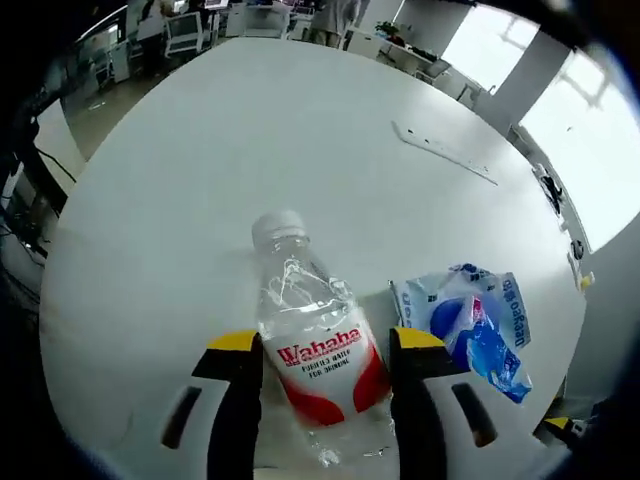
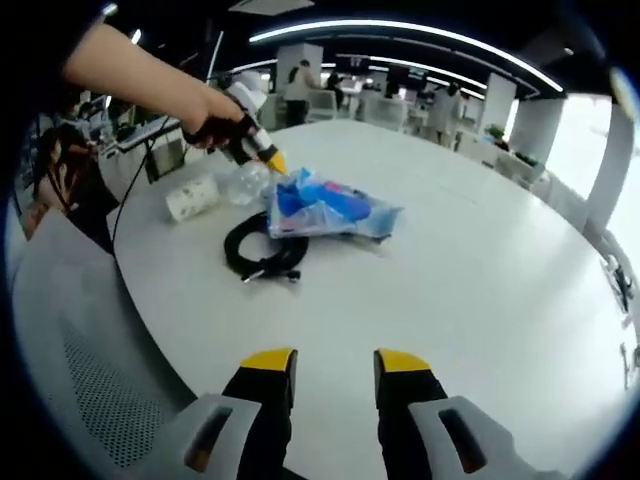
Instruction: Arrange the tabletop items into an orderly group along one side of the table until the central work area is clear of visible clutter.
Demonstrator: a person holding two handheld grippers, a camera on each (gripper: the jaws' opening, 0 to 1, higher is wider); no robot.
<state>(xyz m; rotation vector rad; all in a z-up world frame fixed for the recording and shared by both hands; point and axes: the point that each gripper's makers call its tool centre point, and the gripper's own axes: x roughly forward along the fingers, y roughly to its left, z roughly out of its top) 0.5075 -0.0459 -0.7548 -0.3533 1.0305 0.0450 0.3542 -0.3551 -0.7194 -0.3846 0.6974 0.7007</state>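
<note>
**Mia:** Looking at the left gripper view, why is the left gripper (image 1: 325, 400) sitting around the water bottle (image 1: 320, 350) in the lower middle of the frame?

**Tom:** Its two jaws are pressing on the bottle's sides, so it is gripping it. I think it is putting the bottle with the other things. The blue packet (image 1: 470, 325) is lying just beside it, at the lower right.

**Mia:** Where are the things in the right gripper view?

**Tom:** They are bunching up at the upper left of the frame, near the table (image 2: 480, 270) edge. The paper roll (image 2: 192, 197), the bottle, the blue packet and the black cable (image 2: 265, 250) are sitting close together. That is leaving the middle of the table bare.

**Mia:** What is the right gripper (image 2: 335, 365) doing?

**Tom:** It is hanging at the bottom middle. Its jaws are standing apart and holding nothing. It is waiting well away from the pile.
</note>
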